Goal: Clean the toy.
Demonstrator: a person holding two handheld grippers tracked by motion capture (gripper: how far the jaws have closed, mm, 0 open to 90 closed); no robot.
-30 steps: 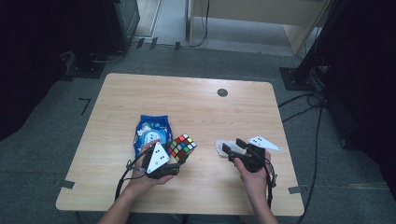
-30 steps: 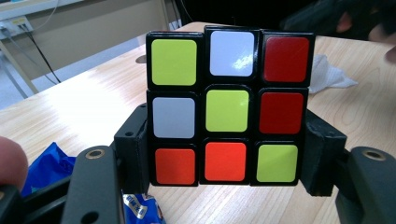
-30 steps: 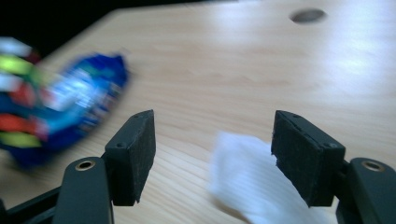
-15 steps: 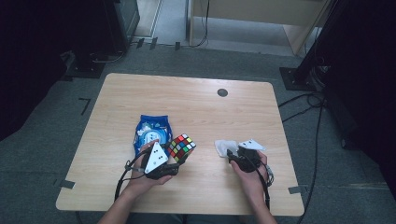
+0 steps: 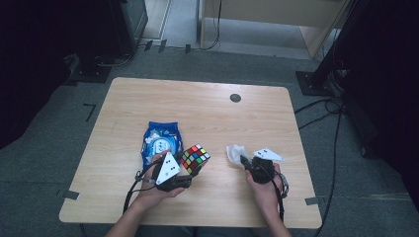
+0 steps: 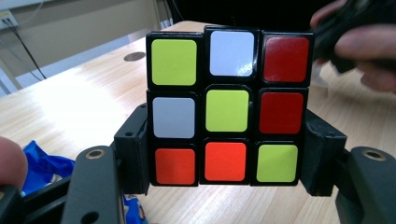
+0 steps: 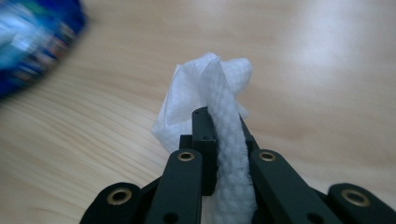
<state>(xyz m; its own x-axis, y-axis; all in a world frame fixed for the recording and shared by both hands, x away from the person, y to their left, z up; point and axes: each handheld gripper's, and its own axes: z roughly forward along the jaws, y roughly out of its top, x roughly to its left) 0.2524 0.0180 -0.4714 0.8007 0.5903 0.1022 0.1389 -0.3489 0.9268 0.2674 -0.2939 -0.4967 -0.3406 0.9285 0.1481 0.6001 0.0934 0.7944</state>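
— So, what do you have nearest you?

— Both hands at the near edge of the pale wooden table. My left gripper has its jaws pressed on either side of the multicoloured puzzle cube with black edges, pinching it at its bottom row. In the left gripper view, the face turned to the camera shows yellow, white and red on top, white, yellow and red in the middle, orange, orange and yellow below.

— And the right?

— My right gripper has its jaws closed on a crumpled white textured wipe; a fold of it runs down between them while the rest bunches past the tips, just above the wood.

— Anything beyond the hands?

— A flat blue wipes packet with a white label lies on the table just left of the cube — close beside my left hand. Farther off, near the far edge, sits a small dark round grommet set into the tabletop.
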